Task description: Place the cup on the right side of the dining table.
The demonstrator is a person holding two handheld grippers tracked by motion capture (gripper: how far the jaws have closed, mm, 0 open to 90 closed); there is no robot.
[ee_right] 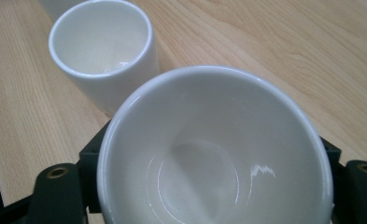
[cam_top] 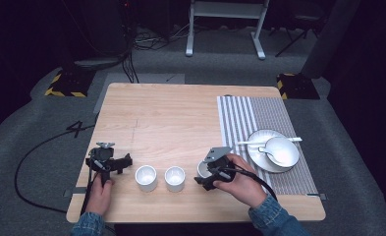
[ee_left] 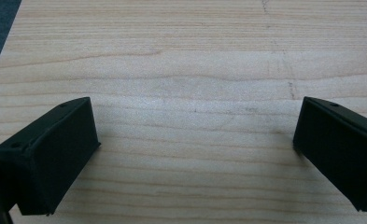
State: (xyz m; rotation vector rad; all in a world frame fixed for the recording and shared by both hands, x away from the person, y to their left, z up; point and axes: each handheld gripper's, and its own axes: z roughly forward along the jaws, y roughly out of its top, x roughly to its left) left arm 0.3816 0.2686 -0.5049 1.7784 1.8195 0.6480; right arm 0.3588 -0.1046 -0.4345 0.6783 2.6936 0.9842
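Three small white cups stand along the table's front. The left cup and the middle cup stand free. My right gripper is shut on the third cup. In the right gripper view this cup sits empty between the jaws of my right gripper, and the middle cup stands just beyond it. My left gripper rests left of the cups, pointing toward them. In the left gripper view it stands open over bare wood with nothing between its fingers.
A striped placemat covers the table's right side. On it a white plate carries a white bowl and a spoon. The table's front edge runs close under both hands.
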